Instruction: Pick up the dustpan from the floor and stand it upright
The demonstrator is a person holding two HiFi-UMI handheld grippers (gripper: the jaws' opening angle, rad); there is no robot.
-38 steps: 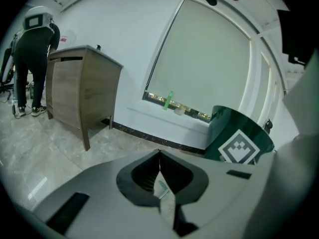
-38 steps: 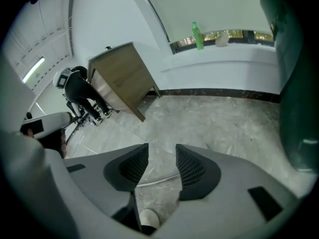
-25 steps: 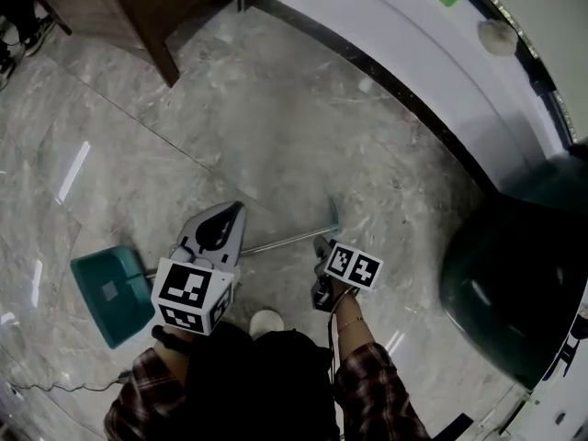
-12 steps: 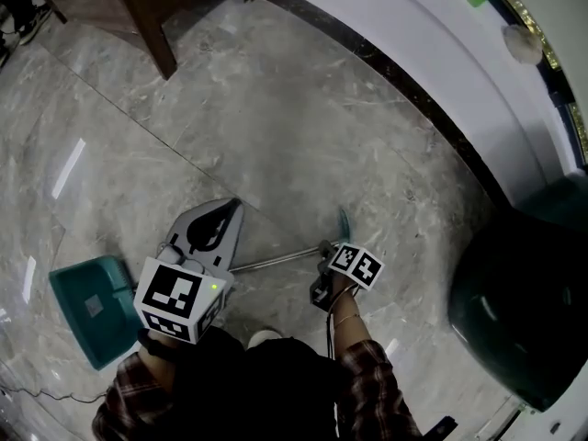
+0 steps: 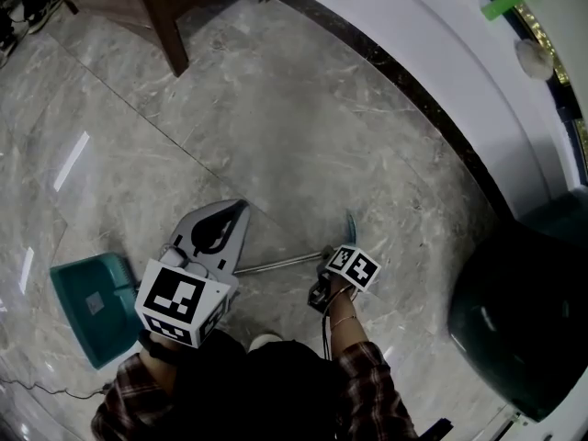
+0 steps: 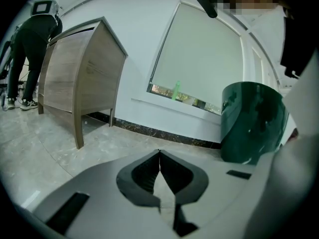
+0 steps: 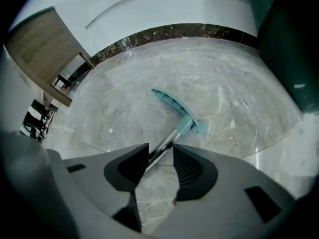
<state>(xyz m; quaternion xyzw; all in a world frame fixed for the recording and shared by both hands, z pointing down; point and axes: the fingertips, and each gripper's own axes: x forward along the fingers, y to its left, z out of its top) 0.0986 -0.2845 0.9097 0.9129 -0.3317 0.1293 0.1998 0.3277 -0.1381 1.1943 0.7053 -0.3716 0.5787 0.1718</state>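
The dustpan lies flat on the marble floor, its teal pan [image 5: 87,306] at the left. Its metal shaft [image 5: 280,263] runs right to a teal grip [image 5: 349,223]. My right gripper [image 5: 327,260] is low over the shaft near that grip. In the right gripper view the shaft [image 7: 167,143] passes between the open jaws, close to the left one, with the teal grip [image 7: 174,106] beyond my right gripper [image 7: 160,147]. My left gripper [image 5: 239,209] hovers above the shaft's middle, shut and holding nothing. The left gripper [image 6: 159,152] faces the wall.
A wooden cabinet [image 5: 156,7] stands at the back left and a dark green bin [image 5: 514,310] at the right. A curved white wall with dark skirting [image 5: 413,90] runs behind. A person [image 6: 30,49] bends beside the cabinet. A thin cable [image 5: 37,384] trails near the pan.
The head view has shifted a little. My right gripper has eased closer onto the shaft. The dustpan still lies flat and the left gripper has barely moved.
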